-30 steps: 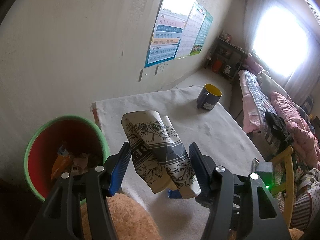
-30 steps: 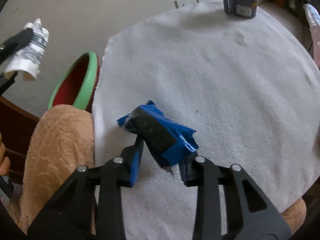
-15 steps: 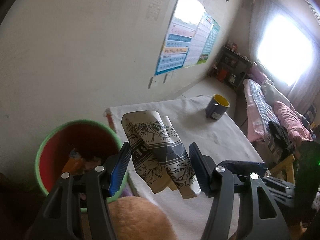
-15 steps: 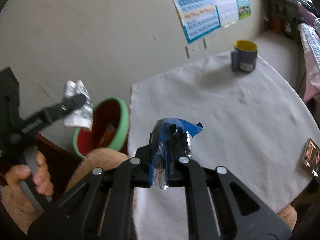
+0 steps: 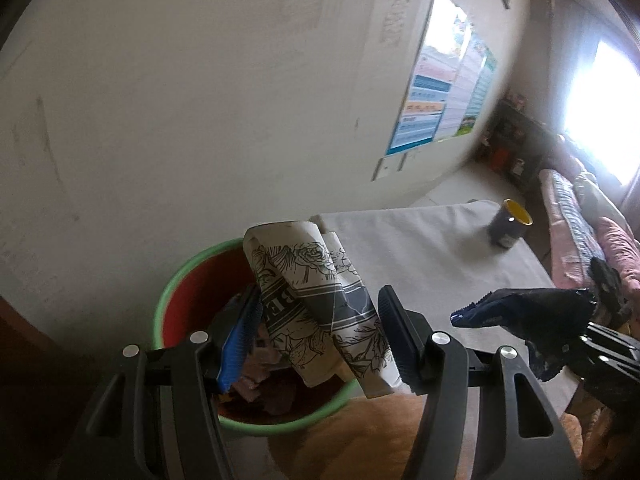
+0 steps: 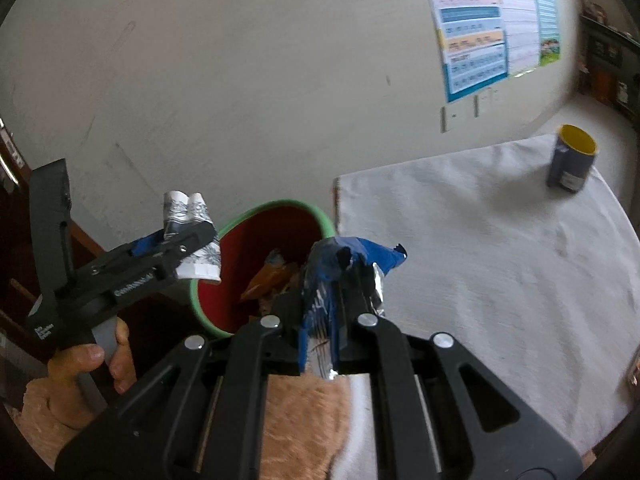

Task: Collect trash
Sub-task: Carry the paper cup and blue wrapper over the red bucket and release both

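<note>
My left gripper (image 5: 320,320) is shut on a crumpled black-and-white printed paper cup (image 5: 316,304), held over the green-rimmed red bin (image 5: 176,300). It shows in the right wrist view (image 6: 188,240) with the cup (image 6: 192,236) at the bin's left rim. My right gripper (image 6: 332,280) is shut on a blue foil wrapper (image 6: 340,276), held just above the near right edge of the bin (image 6: 272,256). The wrapper also shows in the left wrist view (image 5: 536,320). The bin holds orange and other wrappers (image 6: 268,280).
A table with a white cloth (image 6: 500,248) stands right of the bin, with a dark blue mug with a yellow inside (image 6: 572,164) at its far side. A tan plush surface (image 6: 304,420) lies below the grippers. A wall with posters (image 6: 488,24) is behind.
Both grippers have moved left towards the bin with their loads. The paper cup now hangs over the bin's opening and the blue wrapper has come up to its near rim.
</note>
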`<state>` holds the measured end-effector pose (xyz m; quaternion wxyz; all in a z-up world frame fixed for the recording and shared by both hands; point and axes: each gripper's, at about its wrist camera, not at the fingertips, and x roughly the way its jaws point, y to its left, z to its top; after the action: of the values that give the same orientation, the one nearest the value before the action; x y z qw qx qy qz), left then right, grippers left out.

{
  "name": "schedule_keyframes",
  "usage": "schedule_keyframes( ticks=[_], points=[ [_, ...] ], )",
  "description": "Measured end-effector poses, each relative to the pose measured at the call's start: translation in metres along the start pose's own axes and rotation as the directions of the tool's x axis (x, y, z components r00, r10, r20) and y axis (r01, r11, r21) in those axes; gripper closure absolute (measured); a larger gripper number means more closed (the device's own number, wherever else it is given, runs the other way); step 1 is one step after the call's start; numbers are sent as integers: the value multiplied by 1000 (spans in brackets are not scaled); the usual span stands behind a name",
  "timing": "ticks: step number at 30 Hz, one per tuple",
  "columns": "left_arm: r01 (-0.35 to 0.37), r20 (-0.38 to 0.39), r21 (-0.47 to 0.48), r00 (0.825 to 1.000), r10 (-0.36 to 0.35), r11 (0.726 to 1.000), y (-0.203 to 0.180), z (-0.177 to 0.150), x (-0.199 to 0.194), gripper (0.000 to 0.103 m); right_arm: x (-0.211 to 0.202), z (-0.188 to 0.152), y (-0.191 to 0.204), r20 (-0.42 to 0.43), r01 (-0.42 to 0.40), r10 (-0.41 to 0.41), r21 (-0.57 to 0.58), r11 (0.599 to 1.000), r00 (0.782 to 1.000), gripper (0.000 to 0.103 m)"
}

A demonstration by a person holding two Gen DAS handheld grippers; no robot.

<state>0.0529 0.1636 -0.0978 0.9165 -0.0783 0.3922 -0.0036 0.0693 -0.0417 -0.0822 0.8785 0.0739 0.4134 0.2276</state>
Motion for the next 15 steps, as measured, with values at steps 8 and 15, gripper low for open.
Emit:
schedule_keyframes(
  ticks=[8, 15],
  points=[
    [-41, -23, -23, 999, 41, 999, 21, -3, 13, 46, 25, 10, 24, -35, -30, 28, -54, 998, 999, 94],
    [-73, -65, -65, 996, 68, 995, 42, -8, 30, 46, 50, 22, 39, -72, -52, 46, -92, 994, 996, 94]
  ],
)
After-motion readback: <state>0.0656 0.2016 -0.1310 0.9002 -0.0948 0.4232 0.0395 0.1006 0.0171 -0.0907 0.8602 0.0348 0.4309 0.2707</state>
